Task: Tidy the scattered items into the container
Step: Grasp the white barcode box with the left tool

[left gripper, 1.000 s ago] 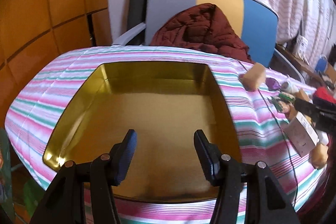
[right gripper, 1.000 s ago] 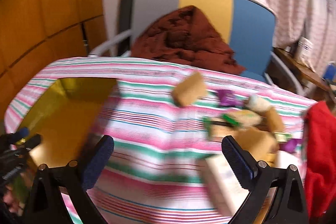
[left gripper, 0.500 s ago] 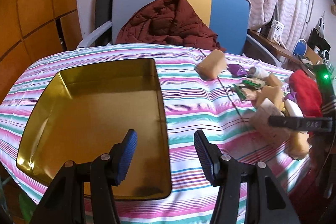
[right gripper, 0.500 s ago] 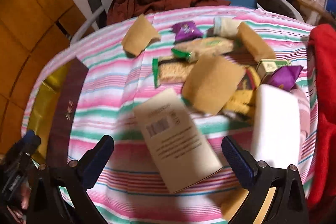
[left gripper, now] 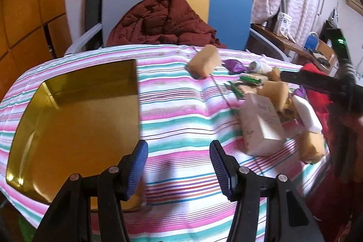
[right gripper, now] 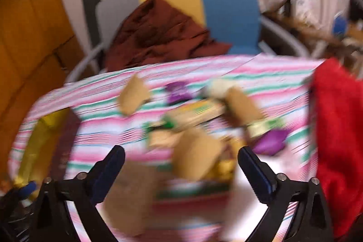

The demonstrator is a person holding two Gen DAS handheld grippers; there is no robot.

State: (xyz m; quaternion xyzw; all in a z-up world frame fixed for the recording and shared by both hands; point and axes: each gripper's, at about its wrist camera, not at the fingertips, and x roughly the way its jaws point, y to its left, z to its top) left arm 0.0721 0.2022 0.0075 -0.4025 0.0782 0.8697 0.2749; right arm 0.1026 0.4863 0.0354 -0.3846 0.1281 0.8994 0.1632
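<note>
One gold tin (left gripper: 74, 119) on the striped tablecloth (left gripper: 181, 119), left side, empty, long axis running away from the camera. Right of it, well apart, a heap of scattered items — at least four tan sponge blocks, one (left gripper: 204, 61) lying apart; two purple wrappers (right gripper: 271, 142); one pale carton (left gripper: 261, 126) with print too small to read. Left gripper (left gripper: 179, 170) half spread, holding nothing. Right gripper (right gripper: 181, 176) wide above the heap, jaws closing — nothing pinched.

A maroon quilted jacket (left gripper: 163, 22) lies heaped on a grey, yellow and blue chair (left gripper: 229, 15) behind the striped tablecloth (left gripper: 181, 128)
</note>
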